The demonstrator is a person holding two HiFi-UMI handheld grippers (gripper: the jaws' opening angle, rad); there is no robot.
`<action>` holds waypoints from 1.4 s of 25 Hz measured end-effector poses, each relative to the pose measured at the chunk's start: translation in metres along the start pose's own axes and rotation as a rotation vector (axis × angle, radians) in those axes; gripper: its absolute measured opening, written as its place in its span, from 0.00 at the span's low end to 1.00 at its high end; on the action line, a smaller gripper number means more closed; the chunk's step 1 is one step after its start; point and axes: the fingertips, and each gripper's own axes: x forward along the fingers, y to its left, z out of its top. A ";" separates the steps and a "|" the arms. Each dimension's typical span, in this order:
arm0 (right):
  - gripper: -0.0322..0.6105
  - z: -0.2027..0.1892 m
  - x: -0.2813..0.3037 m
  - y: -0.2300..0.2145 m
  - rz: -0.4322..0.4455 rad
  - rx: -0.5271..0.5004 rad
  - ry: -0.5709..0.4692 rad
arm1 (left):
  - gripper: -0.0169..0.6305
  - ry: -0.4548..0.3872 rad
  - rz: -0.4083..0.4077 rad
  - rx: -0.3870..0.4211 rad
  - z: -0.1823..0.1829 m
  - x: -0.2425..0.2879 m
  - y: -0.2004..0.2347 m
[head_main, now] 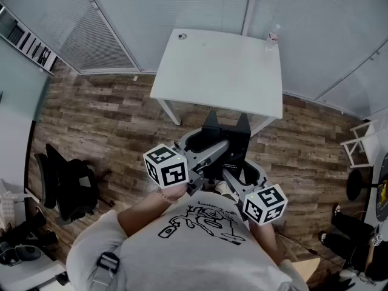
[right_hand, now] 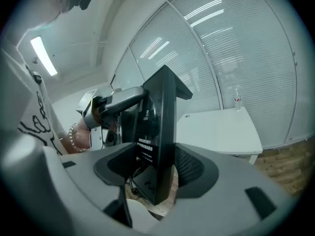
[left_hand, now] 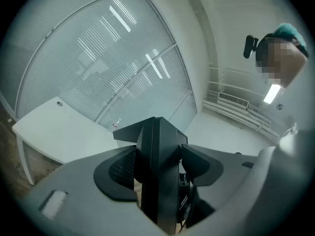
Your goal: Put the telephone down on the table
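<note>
Phone up in the air, short of table's near edge, with left gripper and right gripper both pinching it; top mostly open, bottle at far right corner

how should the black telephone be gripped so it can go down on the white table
By its two opposite edges, one gripper coming in from each side. The telephone shows a thin black edge standing between the jaws of the left gripper and of the right gripper, which hold it that way. This likely leaves its underside free to meet the table.
</note>
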 end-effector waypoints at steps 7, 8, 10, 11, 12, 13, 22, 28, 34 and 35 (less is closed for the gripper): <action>0.41 0.003 -0.020 -0.020 -0.012 0.004 -0.016 | 0.45 0.008 -0.014 0.014 -0.005 0.025 -0.016; 0.41 0.004 -0.021 -0.022 -0.014 0.002 -0.018 | 0.45 0.008 -0.016 0.015 -0.005 0.028 -0.017; 0.41 0.005 -0.025 -0.027 -0.017 -0.002 -0.022 | 0.45 0.007 -0.018 0.017 -0.006 0.034 -0.019; 0.42 0.006 -0.030 -0.032 -0.017 -0.002 -0.024 | 0.45 0.008 -0.017 0.018 -0.008 0.041 -0.023; 0.42 0.007 -0.037 -0.040 -0.017 -0.001 -0.026 | 0.45 0.010 -0.017 0.019 -0.010 0.050 -0.028; 0.42 0.008 -0.045 -0.047 -0.016 0.000 -0.026 | 0.45 0.013 -0.016 0.021 -0.013 0.058 -0.033; 0.42 -0.003 -0.083 -0.087 -0.020 0.013 -0.004 | 0.45 0.017 -0.003 -0.005 -0.041 0.103 -0.053; 0.42 0.001 -0.087 -0.102 -0.008 0.026 0.005 | 0.45 0.030 0.009 -0.011 -0.042 0.119 -0.053; 0.42 0.009 -0.065 -0.110 -0.007 0.025 0.012 | 0.45 0.025 0.015 -0.013 -0.031 0.123 -0.032; 0.42 0.012 -0.059 -0.111 -0.007 0.024 0.012 | 0.45 0.023 0.015 -0.012 -0.027 0.123 -0.027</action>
